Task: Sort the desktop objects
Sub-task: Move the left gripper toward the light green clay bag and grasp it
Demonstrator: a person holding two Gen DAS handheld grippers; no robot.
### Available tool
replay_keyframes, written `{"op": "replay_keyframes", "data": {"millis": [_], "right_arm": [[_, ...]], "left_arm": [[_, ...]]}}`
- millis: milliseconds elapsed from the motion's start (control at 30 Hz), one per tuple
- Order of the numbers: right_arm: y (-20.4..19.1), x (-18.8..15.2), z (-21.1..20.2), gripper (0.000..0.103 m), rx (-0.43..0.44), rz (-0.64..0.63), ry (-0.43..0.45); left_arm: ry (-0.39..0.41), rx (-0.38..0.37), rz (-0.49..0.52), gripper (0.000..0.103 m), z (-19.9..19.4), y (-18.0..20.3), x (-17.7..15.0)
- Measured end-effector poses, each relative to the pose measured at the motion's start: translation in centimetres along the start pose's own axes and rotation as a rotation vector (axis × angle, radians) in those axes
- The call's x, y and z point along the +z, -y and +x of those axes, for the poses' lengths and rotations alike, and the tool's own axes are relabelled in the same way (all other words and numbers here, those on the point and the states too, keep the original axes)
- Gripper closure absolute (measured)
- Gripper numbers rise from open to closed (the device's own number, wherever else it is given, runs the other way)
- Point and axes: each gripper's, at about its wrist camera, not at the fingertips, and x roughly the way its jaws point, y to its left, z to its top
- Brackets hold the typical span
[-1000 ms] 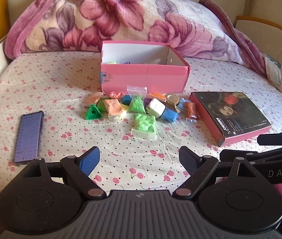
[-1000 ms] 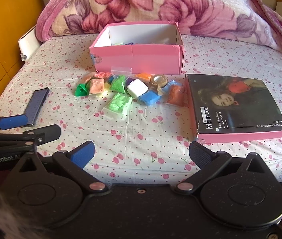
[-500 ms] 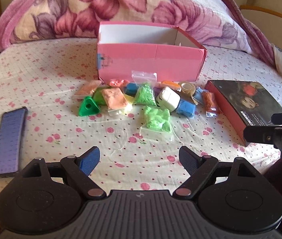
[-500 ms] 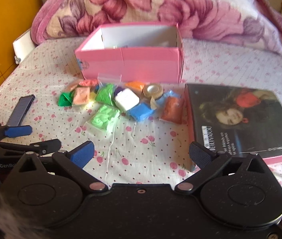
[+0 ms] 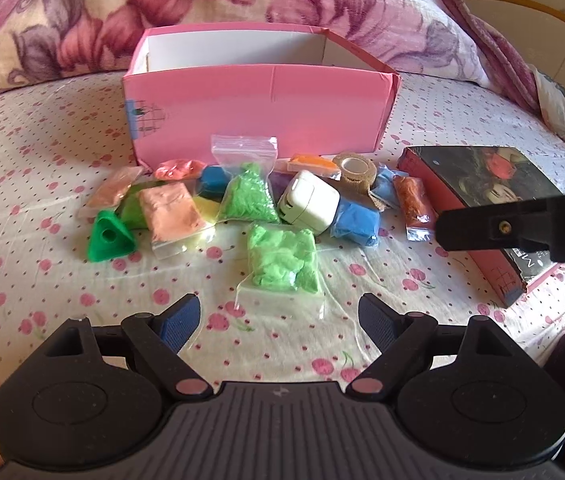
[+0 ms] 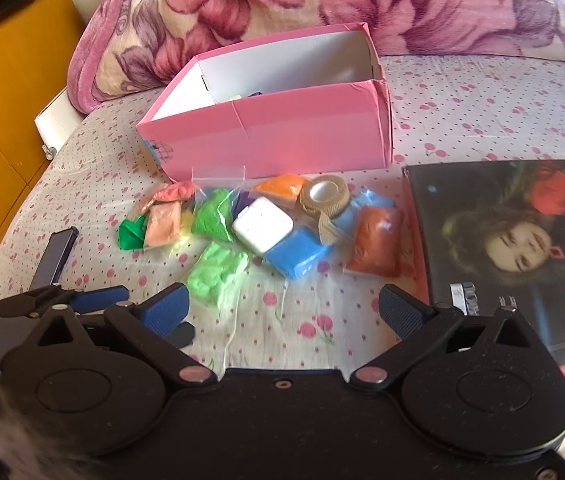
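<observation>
Green bag [image 5: 283, 258] lengthwise toward box [image 5: 258, 108]

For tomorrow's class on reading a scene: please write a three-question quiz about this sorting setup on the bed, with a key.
1. True or false: the left gripper holds a bag.
2. Which thing lies nearest in front of the left gripper?
A. white charger
B. light green clay bag
C. tape roll
3. Fill in: the book lies to the ____ of the pink box, seen from the right wrist.

Key:
1. False; its jaws stand open and hold nothing.
2. B
3. right
</observation>
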Motion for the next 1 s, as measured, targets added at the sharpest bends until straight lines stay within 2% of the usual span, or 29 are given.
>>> {"op": "replay_keyframes", "data": {"millis": [300,433,600,833,933,1000], "right_arm": [[1.1,1.1,2.8,0.001,0.004,-0.039,0.004],[1.4,1.2,3.9,0.002,-0.006,-0.052,0.001],[2.0,1.4,4.9,0.003,-0.042,-0.063,0.007],[2.4,1.5,6.2,0.004,-0.087,-0.077,0.008],[2.5,1.4,6.7,0.004,-0.107,-0.084,0.009],[2.5,1.4,7.1,0.004,-0.121,-0.089,0.009]], "left_arm": [[0.018,0.013,0.023,0.017,2.4,0.1,0.6],[0.01,0.019,0.039,0.028,3.5,0.1,0.8],[0.005,0.024,0.044,0.029,4.6,0.0,0.5],[0.021,0.041,0.067,0.037,5.1,0.1,0.4],[0.028,0.042,0.075,0.048,5.0,-0.1,0.4],[0.03,0.03,0.069,0.049,4.8,-0.4,0.4]]}}
